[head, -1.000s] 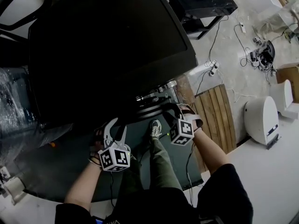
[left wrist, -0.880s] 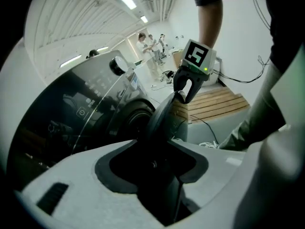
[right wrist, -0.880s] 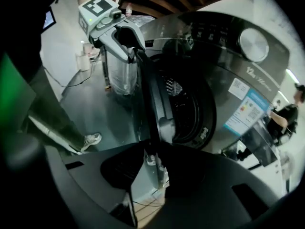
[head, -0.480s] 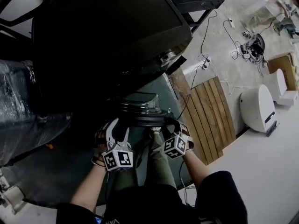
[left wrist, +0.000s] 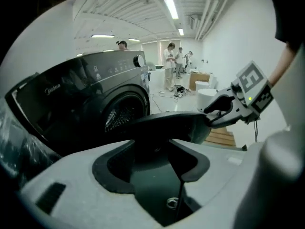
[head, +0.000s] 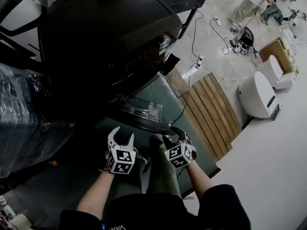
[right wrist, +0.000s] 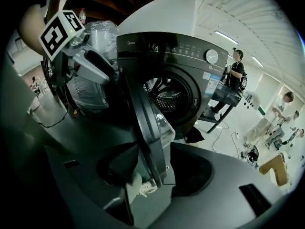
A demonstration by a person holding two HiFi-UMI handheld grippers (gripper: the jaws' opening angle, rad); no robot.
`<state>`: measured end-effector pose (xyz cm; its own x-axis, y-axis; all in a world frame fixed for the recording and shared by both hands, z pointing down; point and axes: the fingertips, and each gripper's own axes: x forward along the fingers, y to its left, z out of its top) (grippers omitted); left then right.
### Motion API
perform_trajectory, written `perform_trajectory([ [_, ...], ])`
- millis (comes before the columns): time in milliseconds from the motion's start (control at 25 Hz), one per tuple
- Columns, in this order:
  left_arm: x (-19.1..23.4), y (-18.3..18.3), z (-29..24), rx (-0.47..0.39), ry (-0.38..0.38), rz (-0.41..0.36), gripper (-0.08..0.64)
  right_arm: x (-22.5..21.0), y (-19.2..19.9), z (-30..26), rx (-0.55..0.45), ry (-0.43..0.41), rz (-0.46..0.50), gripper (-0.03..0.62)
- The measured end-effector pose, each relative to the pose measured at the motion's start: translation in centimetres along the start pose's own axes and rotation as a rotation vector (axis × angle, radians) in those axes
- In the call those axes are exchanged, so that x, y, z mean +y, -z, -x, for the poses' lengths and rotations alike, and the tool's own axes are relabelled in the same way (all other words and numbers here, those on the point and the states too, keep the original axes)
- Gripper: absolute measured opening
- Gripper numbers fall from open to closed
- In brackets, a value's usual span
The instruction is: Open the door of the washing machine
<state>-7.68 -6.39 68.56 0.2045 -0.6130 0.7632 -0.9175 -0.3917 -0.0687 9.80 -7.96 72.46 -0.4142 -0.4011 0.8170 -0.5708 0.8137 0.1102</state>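
The door [head: 141,113] is already off its latch and swung well out from the washer [head: 110,42]. In the right gripper view the drum [right wrist: 164,92] shows bare behind it. I judge the task done, or nearly so. At most I could swing the door a little wider, then back both tools away.

The right gripper [head: 172,133] sits at the door's free edge. Its jaws are spread and have just been opening. The door's rim stands between them, and as far as I can see neither pad presses on it. The left gripper [head: 121,139] hangs just beside the door's near edge, its 2 jaws also spread after just opening. Nothing is between them. The door lies just ahead of them, with the mat [head: 204,150] below.

Around the washer I see a plastic-wrapped bundle [head: 24,114] to the left. To the right are wooden slats [head: 211,111] along the mat's edge and cables [head: 199,61] trailing across the floor. A white unit [head: 256,95] stands well apart. People [left wrist: 170,66] stand far off in the room.

What stands in the way is small. The person's leg [head: 163,176] is right under the open door, between the 2 grippers. The right jaws straddle the rim, so pulling out sideways could drag the door along.
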Motion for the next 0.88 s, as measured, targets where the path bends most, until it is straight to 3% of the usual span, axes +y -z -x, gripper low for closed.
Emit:
perform_trajectory([
  [200,-3.8,1.4,1.9,0.006,0.079,0.156,0.215,4.3,0.3,3.4,-0.008,-0.081,0.008,0.236],
  [280,-4.6,2.1,3.0,0.013,0.065,0.206,0.215,5.2,0.1,4.7,-0.034,-0.091,-0.001,0.173],
  [560,-4.5,7.1,7.2,0.050,-0.095,0.410,0.209,5.3,-1.3,8.2,-0.141,-0.167,0.008,0.172],
  [680,-3.9,9.1,9.0,0.065,-0.171,0.451,0.209,5.8,-1.6,9.1,-0.167,-0.214,0.055,0.172],
  [880,-1.9,12.7,12.4,0.048,-0.283,0.590,0.209,7.5,-3.2,9.7,-0.191,-0.275,0.135,0.169],
])
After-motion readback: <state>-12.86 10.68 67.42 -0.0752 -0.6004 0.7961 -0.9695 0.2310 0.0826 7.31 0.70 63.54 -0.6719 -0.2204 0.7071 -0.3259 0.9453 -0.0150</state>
